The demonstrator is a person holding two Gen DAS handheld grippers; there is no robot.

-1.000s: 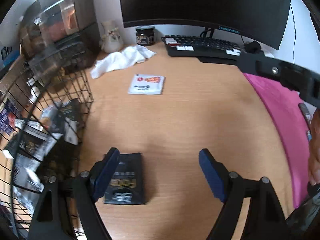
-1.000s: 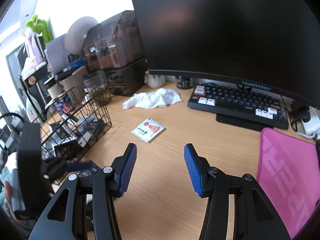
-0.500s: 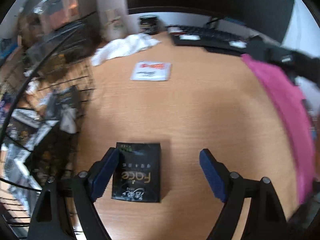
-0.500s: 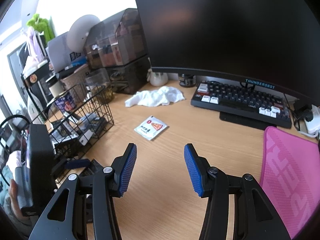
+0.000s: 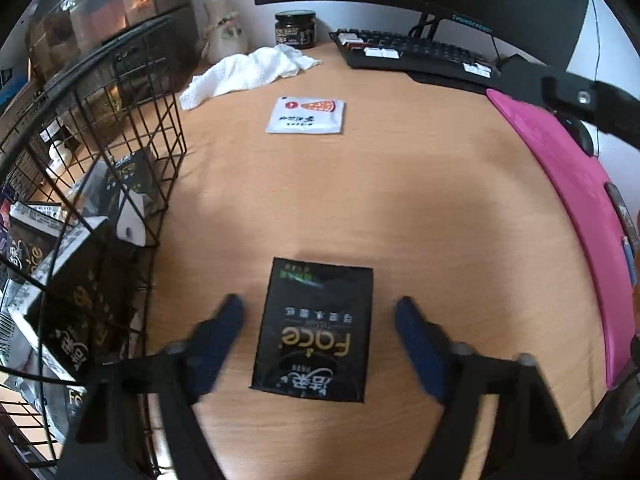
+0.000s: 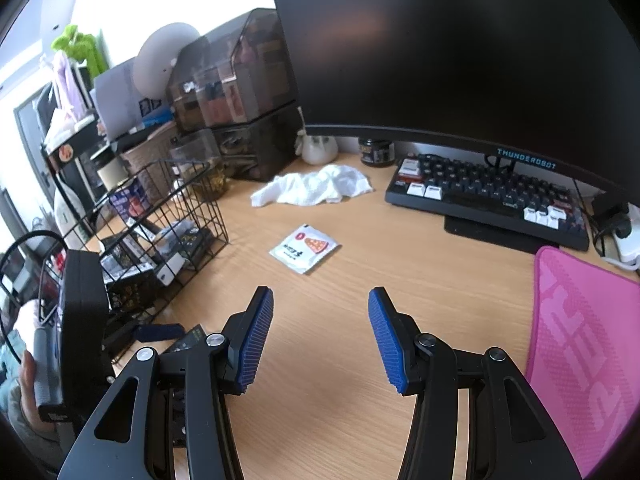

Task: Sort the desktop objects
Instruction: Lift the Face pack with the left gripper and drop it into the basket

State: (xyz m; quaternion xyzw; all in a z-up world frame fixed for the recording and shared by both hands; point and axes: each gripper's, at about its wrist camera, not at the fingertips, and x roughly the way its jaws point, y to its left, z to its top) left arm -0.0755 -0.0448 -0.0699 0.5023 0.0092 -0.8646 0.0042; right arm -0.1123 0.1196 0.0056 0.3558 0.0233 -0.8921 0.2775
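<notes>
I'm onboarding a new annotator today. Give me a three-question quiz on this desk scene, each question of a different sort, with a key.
1. True or false: the black sachet lies flat on the desk between the fingers of the left hand-held gripper.
2. Multiple choice: what lies directly in front of the dark jar? A) white cloth B) pink mat C) keyboard
3. Fill in: the white sachet bears a picture of a ____ slice.

Key
1. True; the jaws are closing, and the pads do not yet press on it.
2. A, the white cloth.
3. Pizza.
</notes>
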